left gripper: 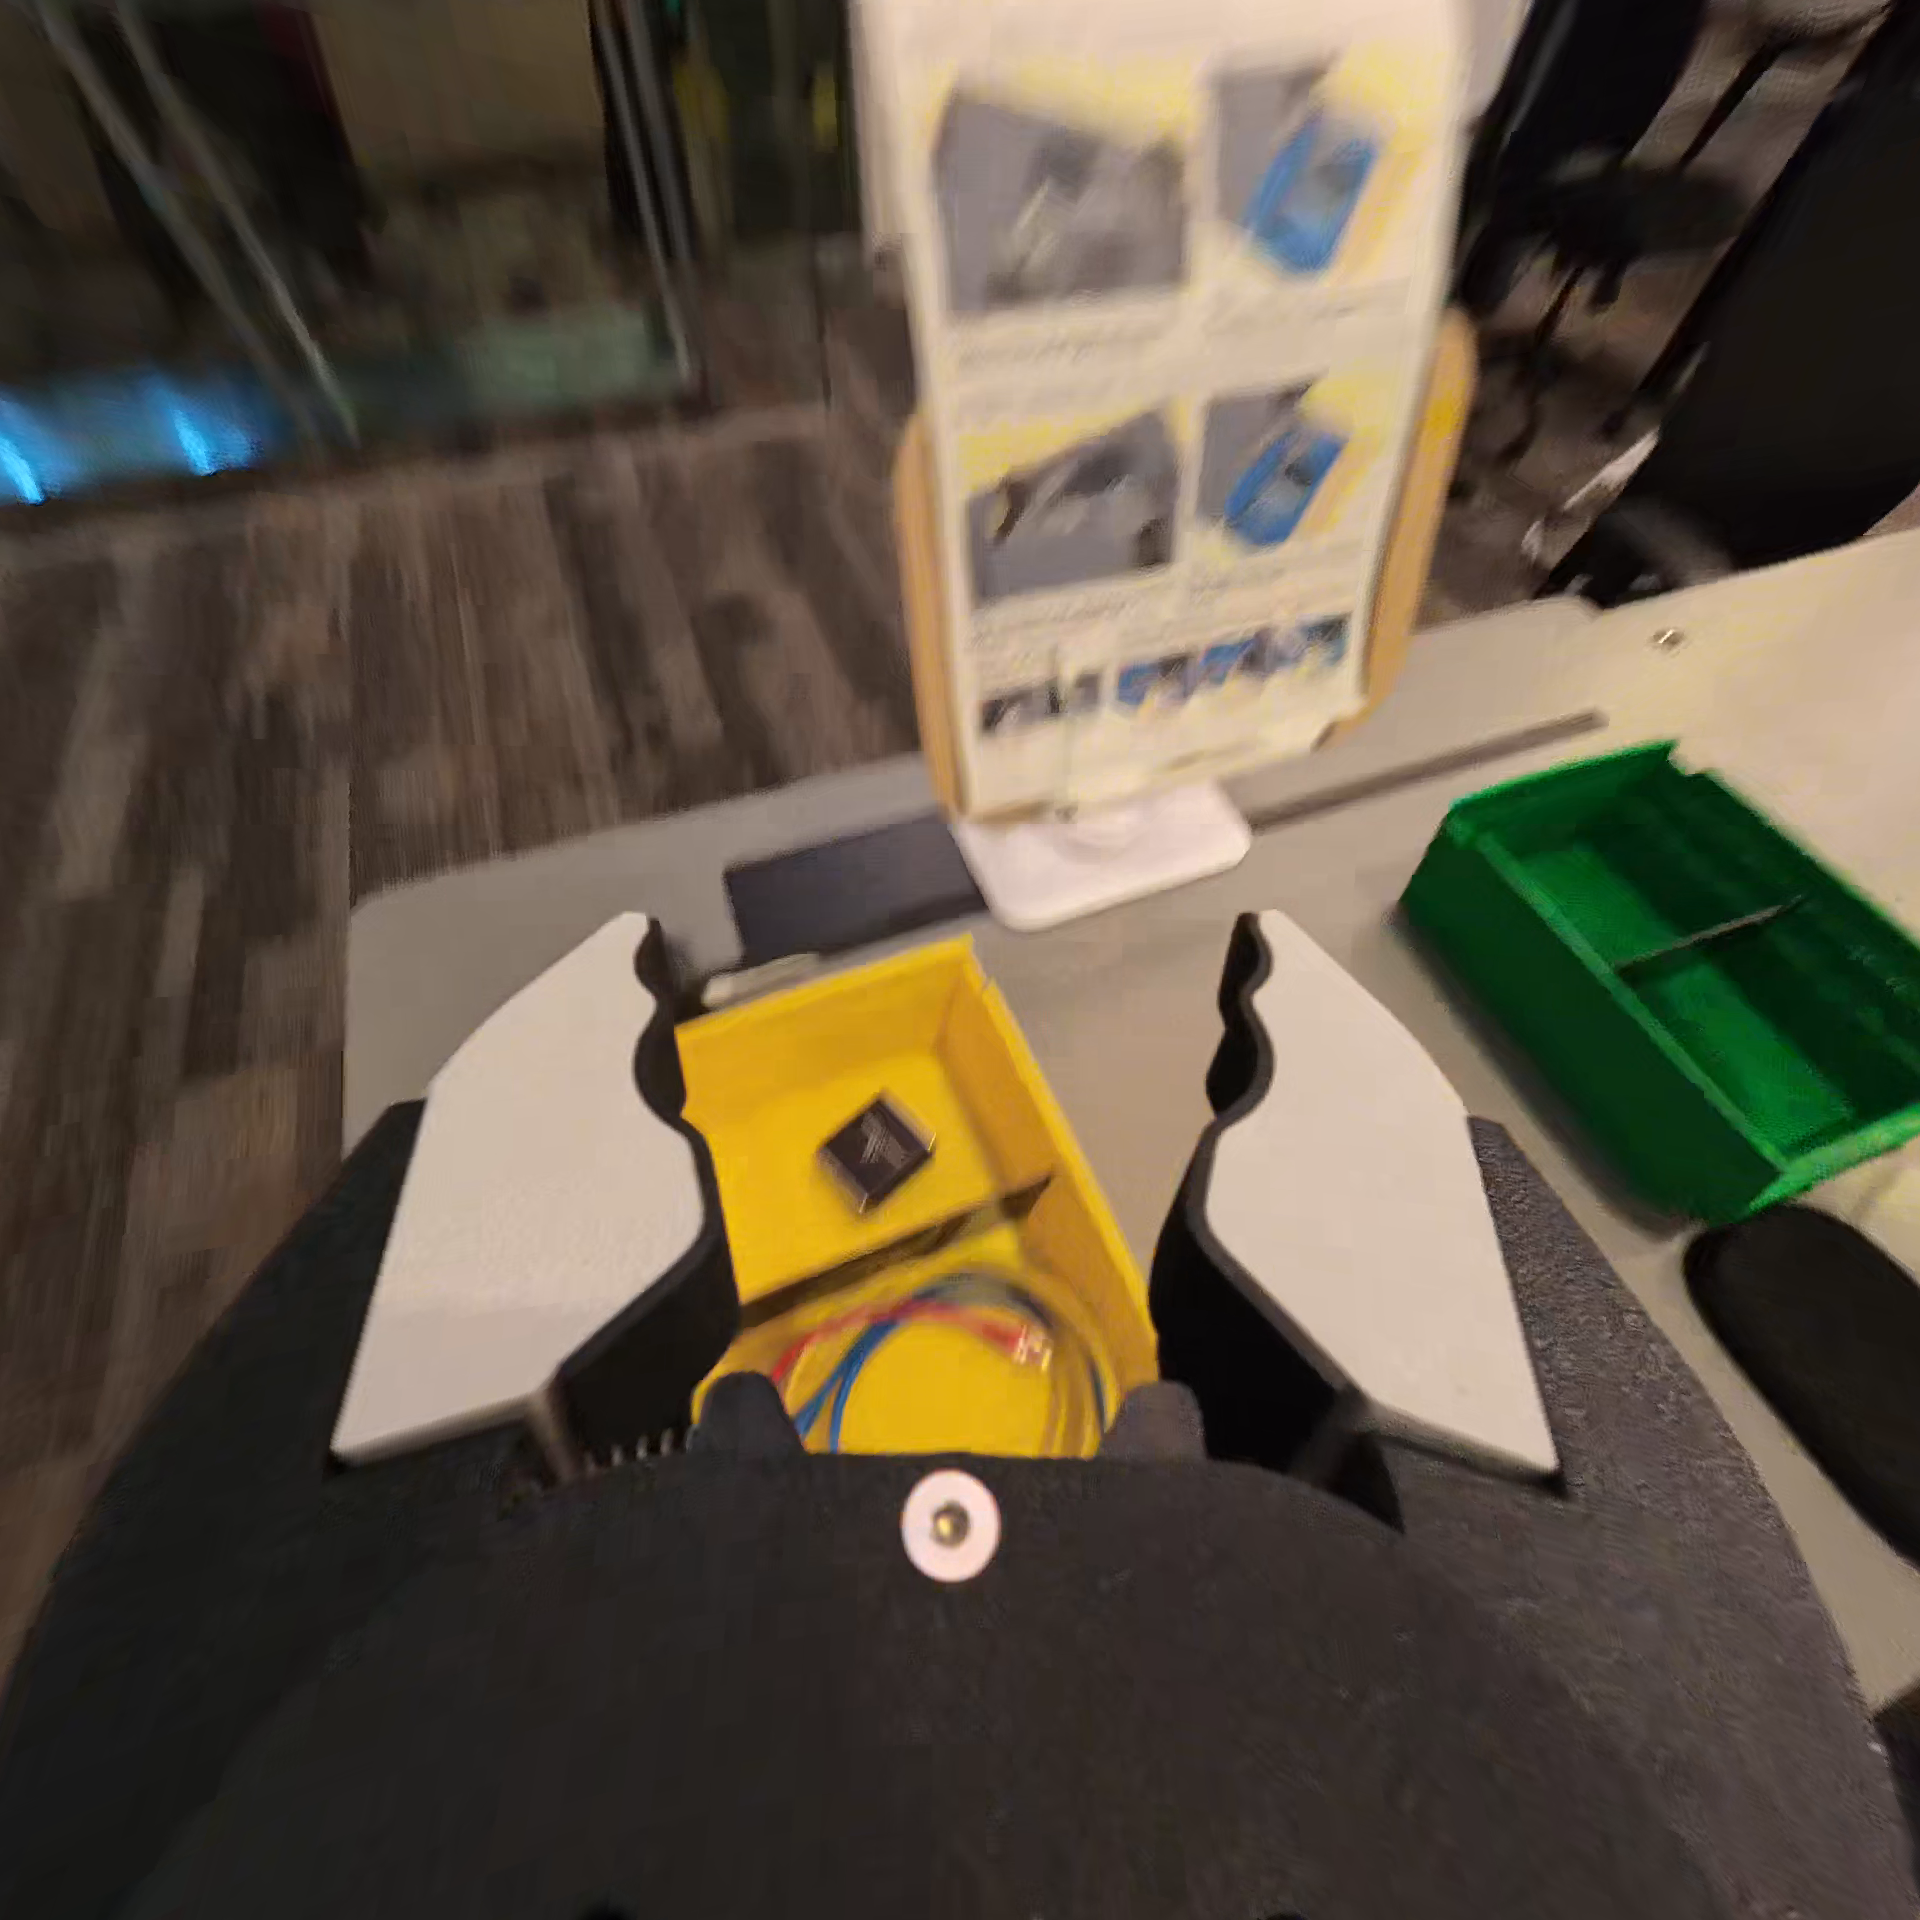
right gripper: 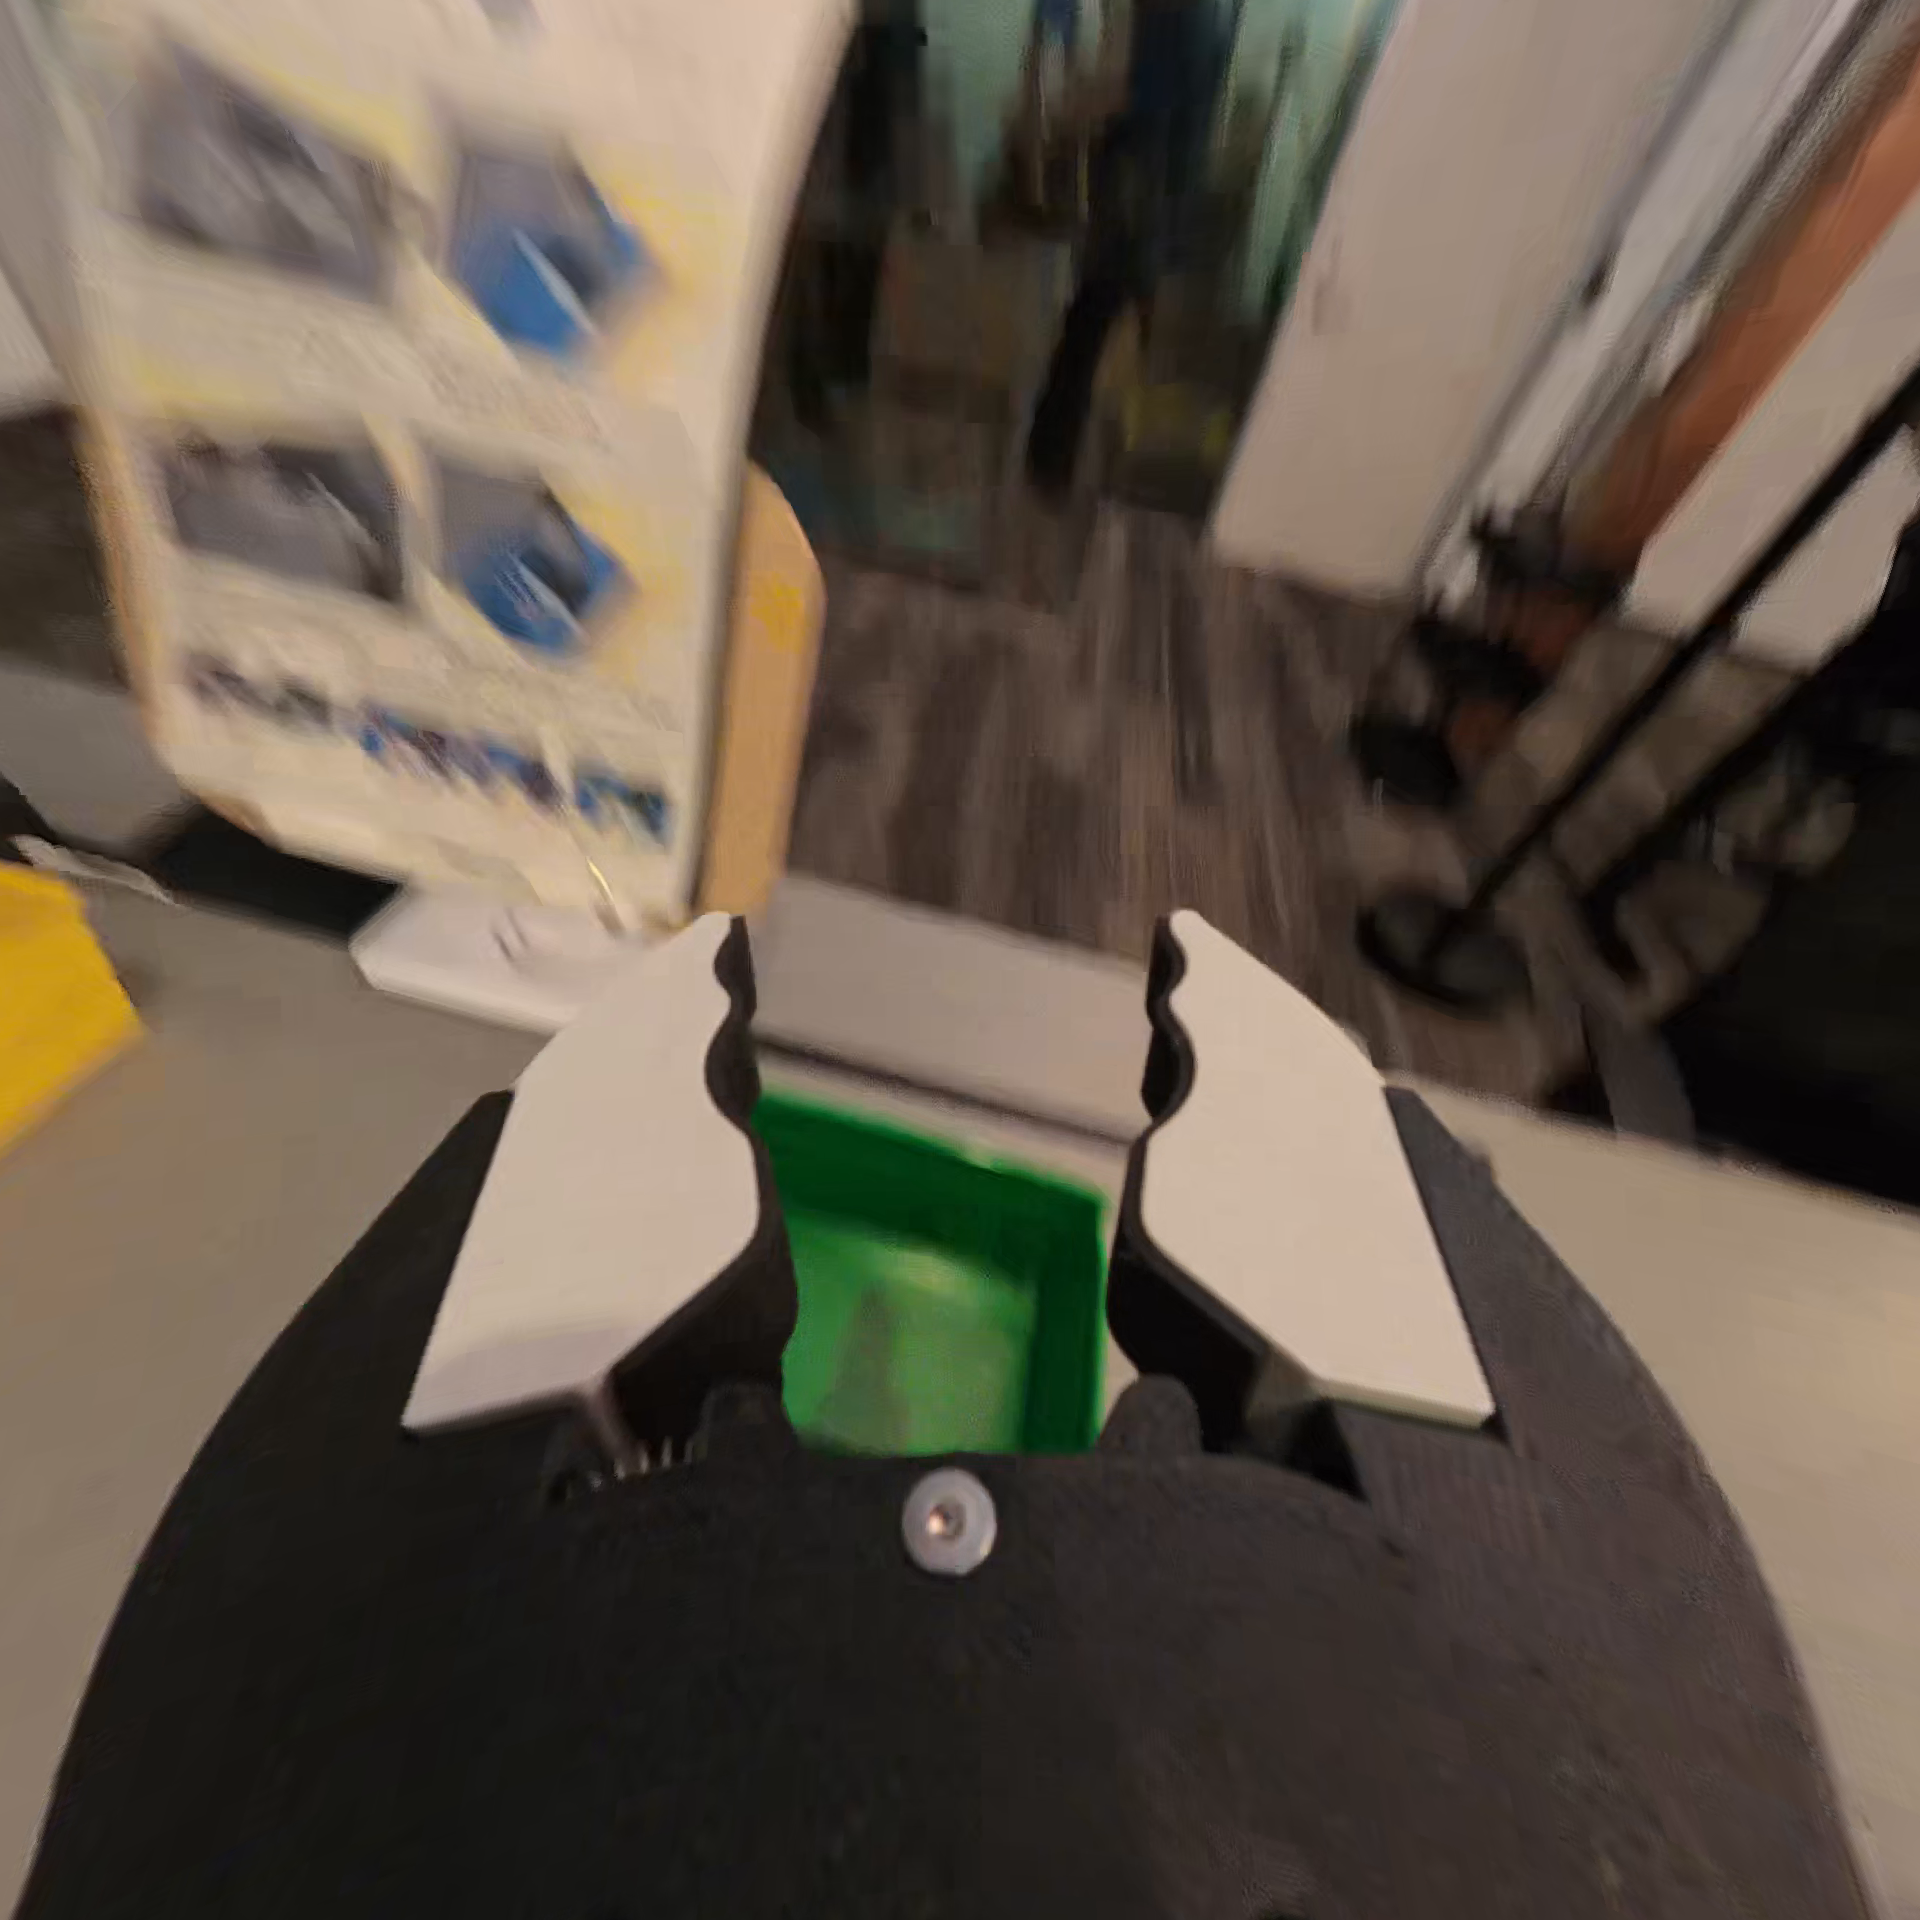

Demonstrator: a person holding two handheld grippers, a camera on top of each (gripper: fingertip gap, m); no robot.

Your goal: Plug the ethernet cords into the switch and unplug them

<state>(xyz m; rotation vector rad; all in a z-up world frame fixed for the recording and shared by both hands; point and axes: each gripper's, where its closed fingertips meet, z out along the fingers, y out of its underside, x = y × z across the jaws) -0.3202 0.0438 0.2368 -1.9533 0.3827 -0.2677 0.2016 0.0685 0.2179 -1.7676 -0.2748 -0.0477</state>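
Thin cords in yellow tray; blurred, unreadable instruction card behind.

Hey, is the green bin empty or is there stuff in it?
Looks empty: the green bin shows only bare floor and a divider in both views.

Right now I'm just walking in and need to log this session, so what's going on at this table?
A person holds two handheld grippers over a grey table; neither grips anything. The left gripper, jaws open, hangs over a yellow tray holding a small black square part and, in its near compartment, thin red, blue and yellow wires. The right gripper, jaws open, hangs over a green tray. A picture sheet on a stand is behind them. Both views are blurred.
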